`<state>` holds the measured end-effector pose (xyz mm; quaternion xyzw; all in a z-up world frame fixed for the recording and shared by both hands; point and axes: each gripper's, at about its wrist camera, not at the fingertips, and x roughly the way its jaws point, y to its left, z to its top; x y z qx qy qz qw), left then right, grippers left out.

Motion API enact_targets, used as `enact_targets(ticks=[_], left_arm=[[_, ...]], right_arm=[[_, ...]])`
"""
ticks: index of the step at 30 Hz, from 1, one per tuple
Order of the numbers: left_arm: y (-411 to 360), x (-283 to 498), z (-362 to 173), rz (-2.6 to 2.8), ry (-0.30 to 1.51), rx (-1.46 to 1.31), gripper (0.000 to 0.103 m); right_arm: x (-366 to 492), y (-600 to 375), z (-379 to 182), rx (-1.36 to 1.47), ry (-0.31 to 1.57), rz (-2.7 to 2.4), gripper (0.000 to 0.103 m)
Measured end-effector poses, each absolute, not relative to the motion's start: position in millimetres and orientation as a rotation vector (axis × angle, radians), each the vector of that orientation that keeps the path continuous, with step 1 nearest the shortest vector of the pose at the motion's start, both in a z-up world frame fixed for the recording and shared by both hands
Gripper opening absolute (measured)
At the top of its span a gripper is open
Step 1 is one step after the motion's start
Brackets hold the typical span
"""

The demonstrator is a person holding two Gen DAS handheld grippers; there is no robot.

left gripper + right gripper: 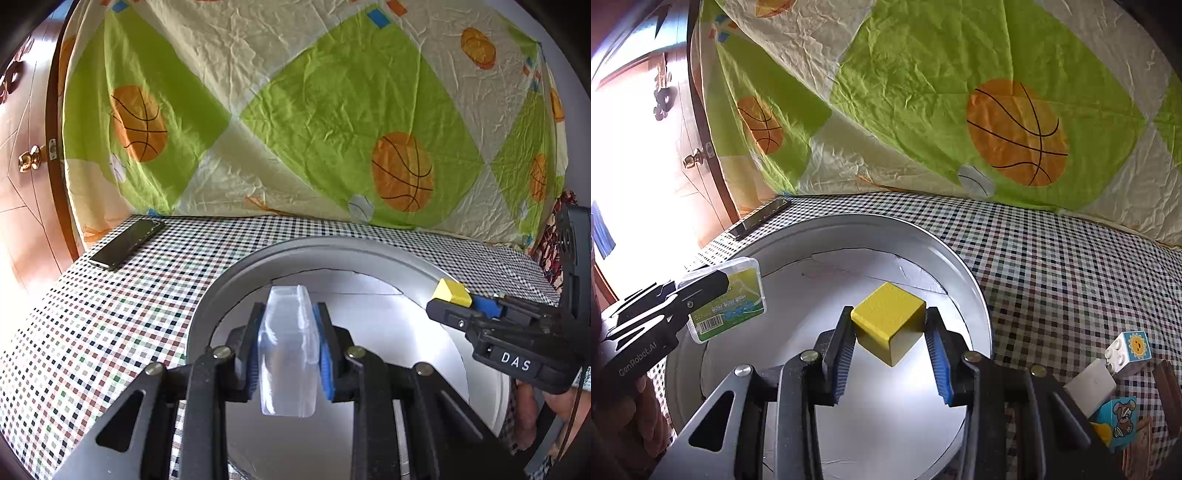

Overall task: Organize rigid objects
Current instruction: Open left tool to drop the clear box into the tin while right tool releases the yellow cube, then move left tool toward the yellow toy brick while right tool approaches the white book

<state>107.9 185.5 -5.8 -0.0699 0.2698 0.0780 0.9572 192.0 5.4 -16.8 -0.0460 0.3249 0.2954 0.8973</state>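
Left wrist view first: the left gripper [290, 347] is clamped on a clear plastic box [288, 350], blue pads pressed against both of its broad faces, the box standing on its narrow edge between them. It hangs over the near-left part of a round metal tray [448, 334], just inside the rim. In from the right edge of the view comes the right gripper [456, 301], a yellow block [452, 291] pinched at its tip over the tray's right rim. The tray sits on a checked cloth [110, 314], and a dark phone [127, 243] lies flat at the cloth's far-left corner. Behind it all hangs a sheet [295, 110] printed with basketballs, with a wooden door [22, 184] to the left.

Over to the right wrist view: the right gripper [890, 328] has the yellow block [888, 321] gripped corner-on, tilted, a pad on each side, above the middle of the tray [975, 306]. At the left, the left gripper [701, 291] holds the box [729, 302] above the tray's left rim; from here its green label and barcode show. The phone [759, 219] lies beyond the tray's far rim, at the cloth's [1052, 266] far-left corner. At the cloth's near-right edge sits a small cluster of toy bricks [1128, 350], one with a sun picture, one with what may be a bear, partly hidden behind the gripper.
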Motion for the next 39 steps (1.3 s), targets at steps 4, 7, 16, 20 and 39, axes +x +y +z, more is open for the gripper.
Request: enact_targets(ticks=[4,7,16,20,39], left_arm=[[186,111,-5,0.196,0.545,-0.118,0.025],[184,108,-2,0.217,0.527,-0.097,0.042],[160,59,13,0.255,0.374,-0.089,0.090],[127,34,13,0.216,0.310,-0.079,0.096],[-2,38,-11,-0.053,0.408,0.037,0.102]], right_arm=[[191,10,-14,-0.094,0.662,0.599,0.046],[188,9,-8,-0.068,0.639,0.596,0.065],[139,-38,11,-0.057,0.543,0.573,0.068],[102,-89,13,-0.064,0.479,0.506,0.078],[82,-212,-47,-0.036,0.658,0.326,0.093]])
